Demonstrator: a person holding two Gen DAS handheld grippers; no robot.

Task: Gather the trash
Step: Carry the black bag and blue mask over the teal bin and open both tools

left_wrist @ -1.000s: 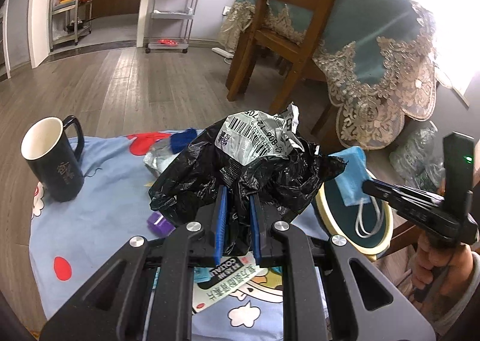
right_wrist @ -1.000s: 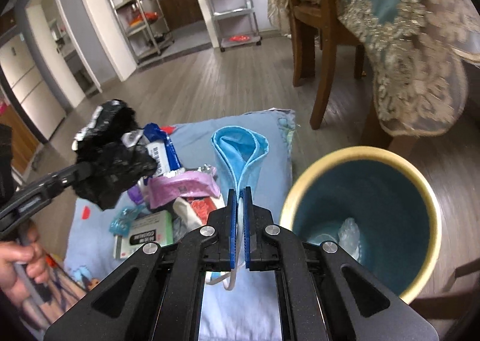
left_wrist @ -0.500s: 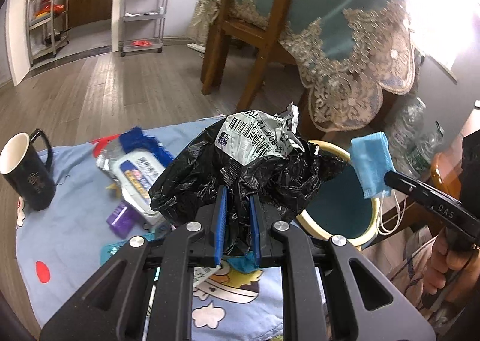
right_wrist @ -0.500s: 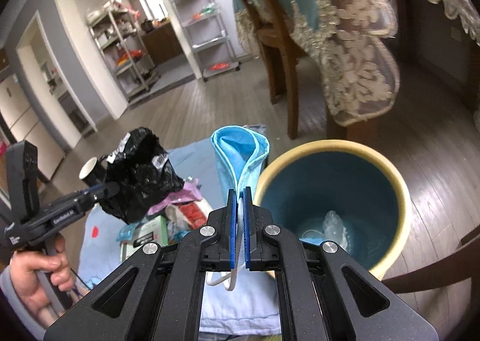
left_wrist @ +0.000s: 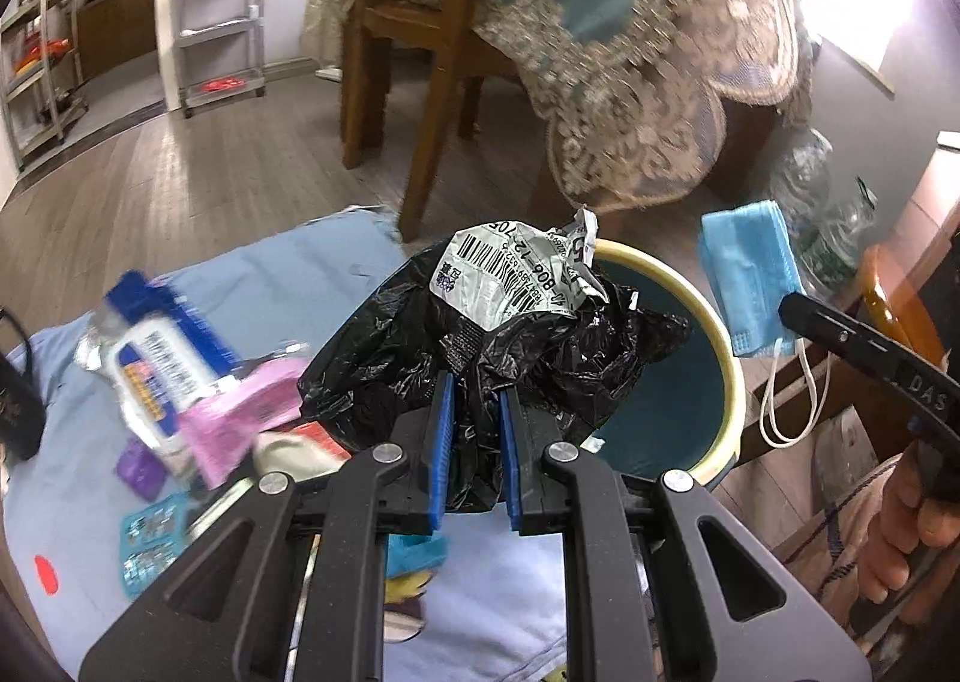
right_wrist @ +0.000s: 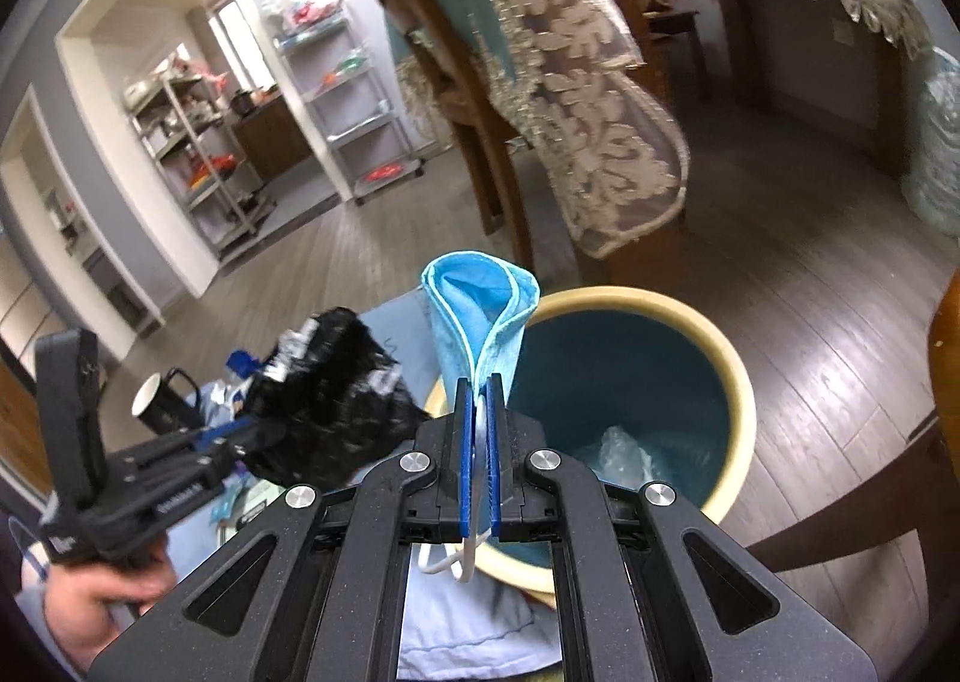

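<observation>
left claw [left_wrist: 474,436] clamped on black bag [left_wrist: 528,346], bag bulging beyond the pads | right claw [right_wrist: 477,460] pinched on blue mask [right_wrist: 480,316], mask upright above pads | bin [right_wrist: 729,382] just beyond both, clear wrapper, probably, inside

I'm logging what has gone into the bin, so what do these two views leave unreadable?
- Bottom of the teal bin with cream rim: right wrist view shows only some clear plastic; the right gripper and its blue face mask cover the rest.
- Left wrist view: the crumpled black plastic bag in the left gripper hides most of the bin.
- Litter on the pale blue cloth: blurred, labels unreadable.
</observation>
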